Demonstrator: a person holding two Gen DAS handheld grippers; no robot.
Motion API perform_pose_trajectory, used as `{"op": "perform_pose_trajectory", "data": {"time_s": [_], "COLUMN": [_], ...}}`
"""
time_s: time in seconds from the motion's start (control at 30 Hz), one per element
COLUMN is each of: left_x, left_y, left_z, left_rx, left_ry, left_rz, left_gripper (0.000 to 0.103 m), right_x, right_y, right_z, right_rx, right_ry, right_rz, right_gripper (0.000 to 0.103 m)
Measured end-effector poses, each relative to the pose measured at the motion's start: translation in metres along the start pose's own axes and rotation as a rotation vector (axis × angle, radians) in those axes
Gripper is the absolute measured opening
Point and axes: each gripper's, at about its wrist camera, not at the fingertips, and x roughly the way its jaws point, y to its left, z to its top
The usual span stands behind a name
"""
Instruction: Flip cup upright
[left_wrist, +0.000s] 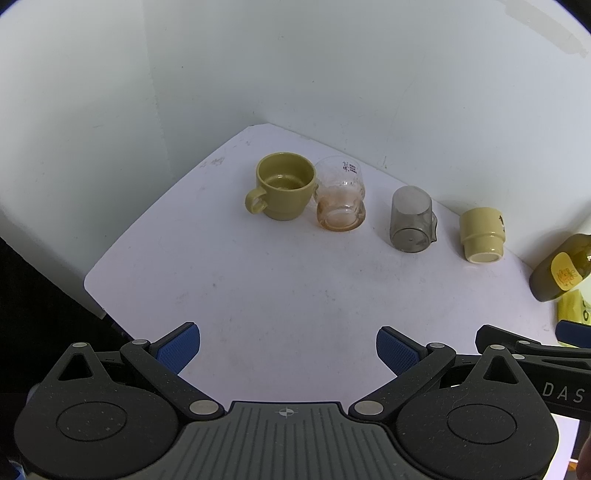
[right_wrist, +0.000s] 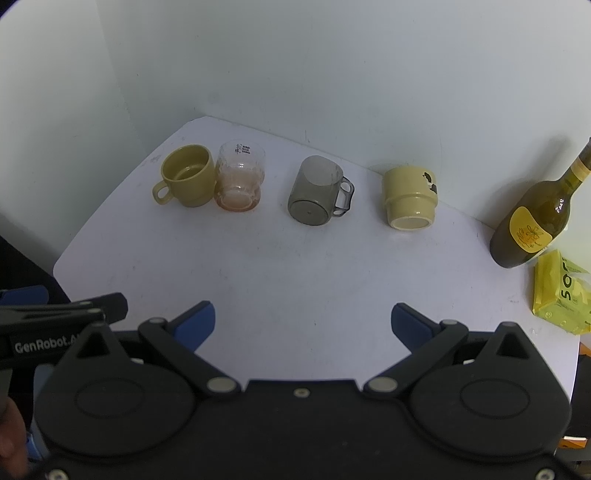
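Several cups stand in a row at the back of the white table (left_wrist: 258, 288). An olive mug (left_wrist: 282, 190) (right_wrist: 188, 175) and a clear glass (left_wrist: 341, 201) (right_wrist: 240, 181) stand upright, touching. A smoky grey cup (left_wrist: 412, 219) (right_wrist: 317, 195) and a pale yellow cup (left_wrist: 482, 234) (right_wrist: 410, 197) stand upside down, bases up. My left gripper (left_wrist: 288, 350) is open and empty near the table's front. My right gripper (right_wrist: 303, 325) is open and empty beside it; it also shows in the left wrist view (left_wrist: 517, 341).
A dark green bottle (right_wrist: 532, 225) (left_wrist: 559, 269) with a yellow label stands at the right by the wall. A yellow packet (right_wrist: 561, 291) lies in front of it. White walls close the back and left. The table's left edge drops off.
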Motion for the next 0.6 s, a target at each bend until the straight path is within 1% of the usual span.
{"op": "perform_pose_trajectory", "data": {"time_s": [0.33, 0.6], "left_x": [0.0012, 0.0058], "left_y": [-0.0002, 0.0044], "left_z": [-0.0007, 0.0050], "left_rx": [-0.002, 0.000], "left_ry": [0.004, 0.009], "left_rz": [0.000, -0.001], "left_gripper": [0.103, 0.103], "right_x": [0.0025, 0.0041], "right_y": [0.0028, 0.0047], "right_z": [0.0035, 0.0056], "right_rx": [0.004, 0.006], "right_ry": [0.012, 0.017], "right_rz": [0.004, 0.003], "right_gripper": [0.103, 0.103]}}
